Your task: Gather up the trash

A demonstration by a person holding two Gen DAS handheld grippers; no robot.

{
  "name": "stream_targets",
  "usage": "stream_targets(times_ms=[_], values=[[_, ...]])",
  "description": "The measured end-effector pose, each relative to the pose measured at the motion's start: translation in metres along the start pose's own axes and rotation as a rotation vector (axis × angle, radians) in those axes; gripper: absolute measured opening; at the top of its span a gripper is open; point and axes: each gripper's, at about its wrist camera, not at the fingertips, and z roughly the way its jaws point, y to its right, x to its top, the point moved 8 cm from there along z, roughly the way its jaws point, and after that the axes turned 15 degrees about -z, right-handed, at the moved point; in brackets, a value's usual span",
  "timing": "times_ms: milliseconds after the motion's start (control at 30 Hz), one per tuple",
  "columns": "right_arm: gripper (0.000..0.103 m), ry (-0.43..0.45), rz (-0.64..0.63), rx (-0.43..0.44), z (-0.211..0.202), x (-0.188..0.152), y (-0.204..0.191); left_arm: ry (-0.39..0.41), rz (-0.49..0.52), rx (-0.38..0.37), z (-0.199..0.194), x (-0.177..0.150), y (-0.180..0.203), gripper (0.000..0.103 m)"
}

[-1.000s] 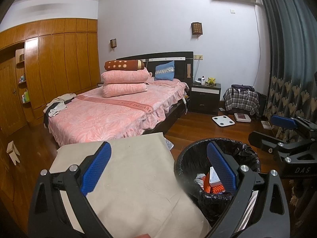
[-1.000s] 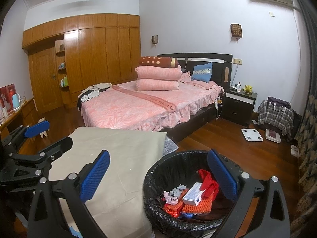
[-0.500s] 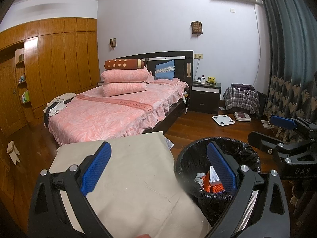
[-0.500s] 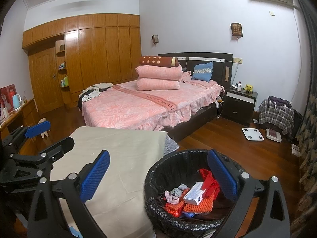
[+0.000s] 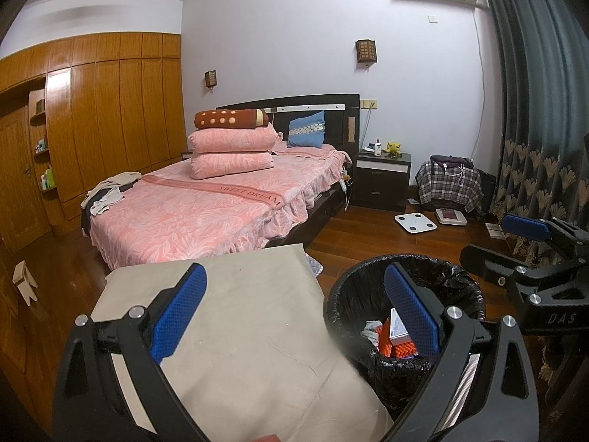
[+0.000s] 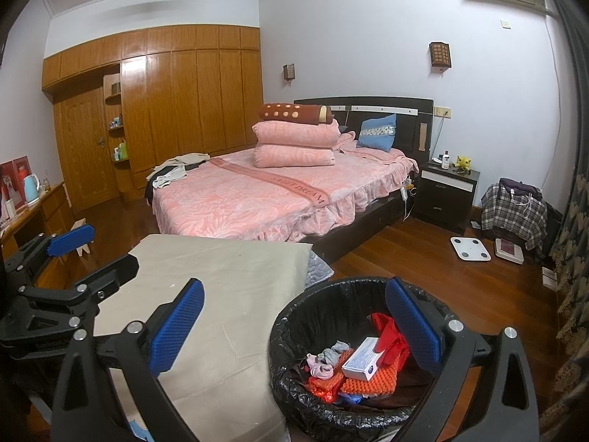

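Observation:
A black-lined trash bin (image 6: 294, 320) (image 5: 460, 287) stands on the wood floor beside a cloth-covered table (image 6: 228, 276) (image 5: 239, 316). Inside lie a white box (image 6: 360, 362), orange ridged pieces (image 6: 371, 379), red cloth (image 6: 390, 331) and grey socks (image 6: 331, 353). My right gripper (image 6: 294, 328) hovers open over the table edge and the bin, holding nothing. My left gripper (image 5: 294, 316) is also open and holds nothing, above the table with the bin at its right. Each gripper shows in the other's view: left gripper (image 6: 70, 258), right gripper (image 5: 526, 243).
A pink bed (image 5: 206, 213) with stacked quilts fills the middle of the room. A dark nightstand (image 5: 383, 180), a plaid-covered seat (image 5: 449, 184), and two floor scales (image 5: 416, 223) sit near the curtain (image 5: 537, 110). Wooden wardrobes (image 5: 110, 110) line the left wall.
Almost nothing differs; the right wrist view has shifted very slightly, and both grippers stay open and empty.

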Motion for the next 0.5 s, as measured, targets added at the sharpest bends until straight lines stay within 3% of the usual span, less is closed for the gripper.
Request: stream_targets(times_ms=[500], values=[[0.097,-0.001,0.001,0.001,0.0013,0.0003,-0.0010,-0.001,0.001,0.000,0.0000,0.0011,0.0007,0.095]])
